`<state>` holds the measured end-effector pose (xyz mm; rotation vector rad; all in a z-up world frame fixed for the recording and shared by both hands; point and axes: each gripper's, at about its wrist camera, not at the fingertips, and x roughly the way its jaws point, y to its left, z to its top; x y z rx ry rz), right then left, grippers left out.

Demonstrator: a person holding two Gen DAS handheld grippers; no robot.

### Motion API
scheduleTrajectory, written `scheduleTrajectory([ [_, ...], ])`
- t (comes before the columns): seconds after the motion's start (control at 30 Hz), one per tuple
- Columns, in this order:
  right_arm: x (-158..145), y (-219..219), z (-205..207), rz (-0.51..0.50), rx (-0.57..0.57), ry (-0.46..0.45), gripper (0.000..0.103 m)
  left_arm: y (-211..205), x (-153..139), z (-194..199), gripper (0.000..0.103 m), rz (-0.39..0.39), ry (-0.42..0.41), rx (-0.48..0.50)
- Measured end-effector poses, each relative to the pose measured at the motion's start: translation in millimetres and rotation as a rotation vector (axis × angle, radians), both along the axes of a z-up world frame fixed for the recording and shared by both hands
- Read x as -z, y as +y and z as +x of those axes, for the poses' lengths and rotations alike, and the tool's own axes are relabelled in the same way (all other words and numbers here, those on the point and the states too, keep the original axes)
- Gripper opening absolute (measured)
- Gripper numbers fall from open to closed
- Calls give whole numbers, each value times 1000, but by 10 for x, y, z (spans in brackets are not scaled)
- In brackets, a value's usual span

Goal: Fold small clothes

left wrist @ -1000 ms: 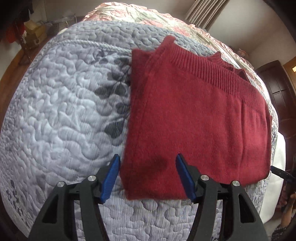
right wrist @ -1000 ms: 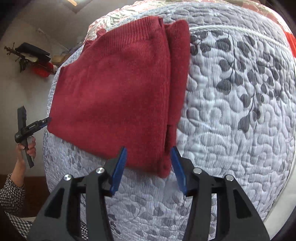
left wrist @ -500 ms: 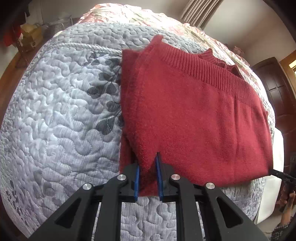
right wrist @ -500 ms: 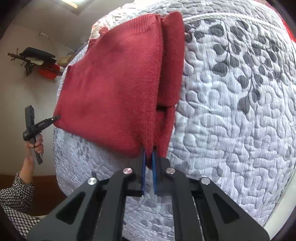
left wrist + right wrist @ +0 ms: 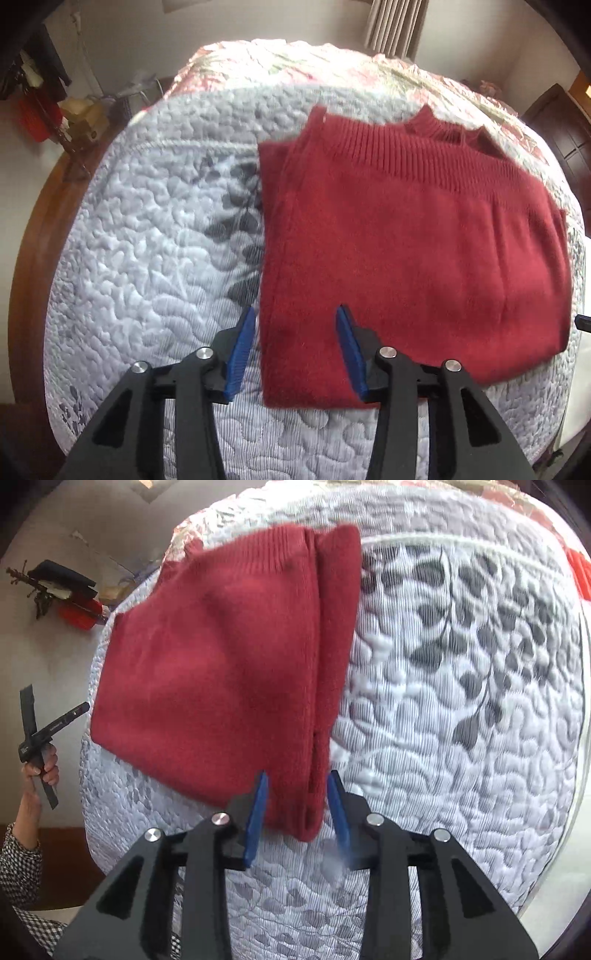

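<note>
Left wrist view: the left gripper stands wide apart, holding nothing. The folded red sweater lies flat on the grey quilt, its near left corner between the blue pads, its bulk ahead and to the right.

Right wrist view: the right gripper is also spread wide and empty. The sweater lies ahead and left, its near corner between the pads. Far left, a hand holds the other gripper.

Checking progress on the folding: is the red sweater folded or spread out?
Folded. The red sweater lies as a compact rectangle on the quilt, with stacked layers along its edge.
</note>
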<state>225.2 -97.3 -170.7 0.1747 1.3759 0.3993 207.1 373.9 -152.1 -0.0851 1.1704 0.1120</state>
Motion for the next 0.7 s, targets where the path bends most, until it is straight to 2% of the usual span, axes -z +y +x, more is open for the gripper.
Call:
scheduleTrajectory([
  [0.1, -173, 41, 295, -1, 13, -64, 34, -234, -148, 217, 49, -22, -48, 40],
  [0.17, -170, 101, 510, -11, 11, -79, 34, -390, -152, 376, 49, -37, -59, 61],
  [0.27, -59, 163, 837, -24, 14, -69, 34, -636, -67, 654, 49, -58, -55, 82],
  [0.4, 194, 195, 1133, -62, 39, -28, 41, -884, 151, 841, 49, -83, -22, 84],
  [0.43, 259, 180, 1178, -44, 45, -9, 40, -915, 210, 890, 49, -89, -11, 83],
  [0.5, 331, 182, 1220, -5, 47, 14, 26, -914, 352, 958, 49, -82, 16, 77],
  [0.53, 339, 190, 1231, 13, 46, 22, 9, -925, 401, 976, 49, -77, 31, 75],
  [0.7, 210, 76, 1188, 11, 77, -18, 6, -870, 589, 1053, 50, -78, 77, 64],
])
